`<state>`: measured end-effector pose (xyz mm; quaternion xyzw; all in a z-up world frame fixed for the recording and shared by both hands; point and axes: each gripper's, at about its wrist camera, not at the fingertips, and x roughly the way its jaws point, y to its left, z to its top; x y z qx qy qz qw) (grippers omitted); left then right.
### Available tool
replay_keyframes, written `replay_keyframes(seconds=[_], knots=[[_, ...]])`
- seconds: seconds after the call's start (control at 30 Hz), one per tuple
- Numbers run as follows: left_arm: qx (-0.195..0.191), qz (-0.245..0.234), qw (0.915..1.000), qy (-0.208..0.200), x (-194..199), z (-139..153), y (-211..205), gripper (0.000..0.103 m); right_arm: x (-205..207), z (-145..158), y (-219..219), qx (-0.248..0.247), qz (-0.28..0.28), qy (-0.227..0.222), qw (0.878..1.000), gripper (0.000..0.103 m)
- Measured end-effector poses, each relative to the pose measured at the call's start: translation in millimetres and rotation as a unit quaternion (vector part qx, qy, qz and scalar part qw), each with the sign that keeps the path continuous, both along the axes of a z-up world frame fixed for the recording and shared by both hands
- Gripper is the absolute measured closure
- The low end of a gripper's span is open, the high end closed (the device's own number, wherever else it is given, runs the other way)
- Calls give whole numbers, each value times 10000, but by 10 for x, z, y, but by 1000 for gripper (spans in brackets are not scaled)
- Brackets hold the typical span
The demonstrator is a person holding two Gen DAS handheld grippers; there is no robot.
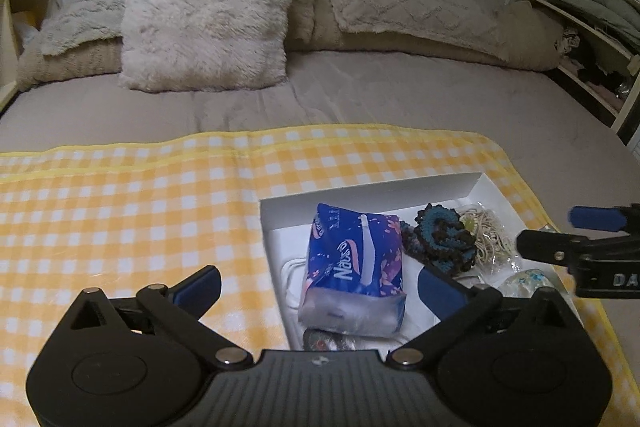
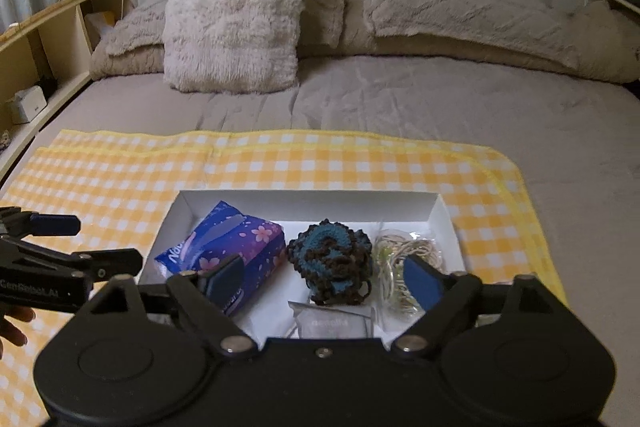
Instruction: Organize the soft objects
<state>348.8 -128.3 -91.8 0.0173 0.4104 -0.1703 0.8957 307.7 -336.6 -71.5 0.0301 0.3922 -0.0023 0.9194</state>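
- Blue-padded fingers of the left gripper [image 1: 318, 285] stand wide apart at the bottom of the left wrist view, holding nothing; the tissue pack [image 1: 354, 267] lies between and just beyond them.
- Black frame of the right gripper [image 2: 326, 279] fills the lower part of the right wrist view, its jaws also spread wide and empty, hiding the near edge of the white box [image 2: 308, 201].
- Inside the box, left to right in the right wrist view: tissue pack [image 2: 236, 247], crocheted piece [image 2: 330, 261] in teal and brown, and a clear bag of pale cords [image 2: 412, 259], partly behind the right finger.
- A flat clear packet [image 2: 330, 325] at bottom centre is half covered; its print is unreadable.
- The box sits on a yellow checked cloth [image 2: 280, 163] on the bed.
- A fluffy cushion [image 2: 236, 15] leans at upper left.
- Fingers of a hand [image 2: 14, 327] are cut off at the left edge.
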Motion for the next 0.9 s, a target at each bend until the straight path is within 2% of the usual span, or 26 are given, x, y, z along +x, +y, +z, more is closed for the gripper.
replay_keyframes(seconds=[0.07, 0.2, 0.57, 0.9], knots=[[32, 49, 10000, -38, -74, 65, 33, 0, -89, 71, -5, 25, -14, -79, 10000, 4], [53, 114, 9998, -137, -218, 201, 80, 0, -266, 190, -10, 47, -84, -207, 9997, 0], [-17, 247, 9987, -436, -754, 653, 213, 0, -901, 555, -28, 85, -184, -588, 9981, 0], [145, 307, 9946, -976, -1420, 930, 306, 0, -1536, 691, 66, 25, -163, -760, 9970, 0]])
